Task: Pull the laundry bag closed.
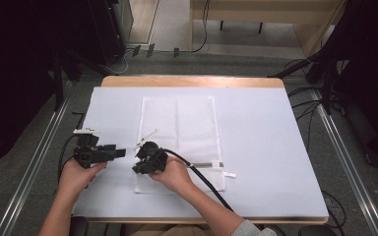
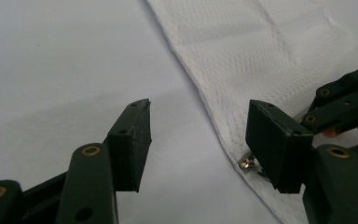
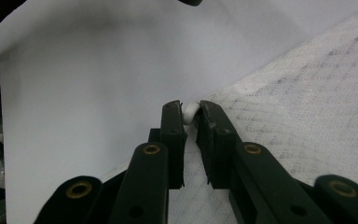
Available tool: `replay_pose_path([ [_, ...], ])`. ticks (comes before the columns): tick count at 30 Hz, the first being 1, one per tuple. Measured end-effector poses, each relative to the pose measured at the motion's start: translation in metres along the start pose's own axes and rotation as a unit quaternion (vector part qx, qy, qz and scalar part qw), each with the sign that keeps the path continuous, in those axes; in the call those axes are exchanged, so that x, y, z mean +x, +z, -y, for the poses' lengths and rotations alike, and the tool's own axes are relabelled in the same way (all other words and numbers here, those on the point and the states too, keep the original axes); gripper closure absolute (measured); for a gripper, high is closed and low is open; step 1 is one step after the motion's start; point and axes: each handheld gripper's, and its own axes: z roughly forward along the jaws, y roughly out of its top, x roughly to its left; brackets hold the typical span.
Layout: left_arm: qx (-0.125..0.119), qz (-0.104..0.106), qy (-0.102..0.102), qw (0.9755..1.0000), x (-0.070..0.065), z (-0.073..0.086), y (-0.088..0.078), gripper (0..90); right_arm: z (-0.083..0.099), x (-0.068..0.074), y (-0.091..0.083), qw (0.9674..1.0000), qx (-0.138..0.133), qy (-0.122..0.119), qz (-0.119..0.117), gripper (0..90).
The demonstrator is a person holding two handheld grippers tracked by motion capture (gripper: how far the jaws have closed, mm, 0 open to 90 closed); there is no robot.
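Note:
A white mesh laundry bag (image 1: 179,128) lies flat in the middle of the table. At its near left edge sits a small metal zipper slider (image 2: 247,163). My right gripper (image 3: 190,108) is shut on a small white pull piece (image 3: 189,113) at that edge of the bag (image 3: 307,107). In the high view the right gripper (image 1: 140,164) rests on the bag's near left corner. My left gripper (image 1: 120,153) stands open just left of the bag, on the bare cover. Nothing is between the left gripper's (image 2: 198,126) jaws, and the bag's edge (image 2: 261,56) runs close to its right jaw.
A white cover (image 1: 266,147) spreads over the wooden table (image 1: 192,81). A short white tab (image 1: 230,174) sticks out at the bag's near right side. The right gripper's black cable (image 1: 206,182) crosses the bag's near part. Metal rails (image 1: 344,162) flank the table.

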Motion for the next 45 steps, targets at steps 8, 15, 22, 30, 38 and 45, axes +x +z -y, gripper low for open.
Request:
replay_pose_path([
  [8, 0.0, -0.002, -0.001, 1.0, 0.001, 0.003, -0.003, 41.3, -0.005, 0.001, 0.0, 0.9999, 0.01, -0.006, 0.007, 83.8],
  [15, 0.0, 0.004, 0.012, 0.9999, -0.001, 0.003, -0.003, 43.1, -0.005, -0.003, -0.002, 0.9999, 0.015, -0.004, 0.005, 87.8],
  [22, -0.001, 0.019, 0.027, 0.9995, -0.006, 0.004, -0.004, 44.0, -0.01, -0.002, -0.018, 0.9996, -0.004, -0.025, 0.014, 87.8],
  [30, 0.015, 0.042, 0.062, 0.9971, -0.014, 0.006, -0.003, 45.4, -0.017, -0.009, -0.028, 0.999, -0.011, -0.033, 0.029, 87.7],
  [38, 0.054, 0.063, 0.095, 0.992, -0.025, 0.008, 0.009, 48.4, -0.019, -0.01, -0.035, 0.9988, -0.023, -0.033, 0.027, 87.6],
  [45, 0.096, 0.082, 0.11, 0.9858, -0.033, 0.008, 0.025, 53.3, -0.019, -0.009, -0.039, 0.9988, -0.029, -0.037, 0.013, 87.6],
])
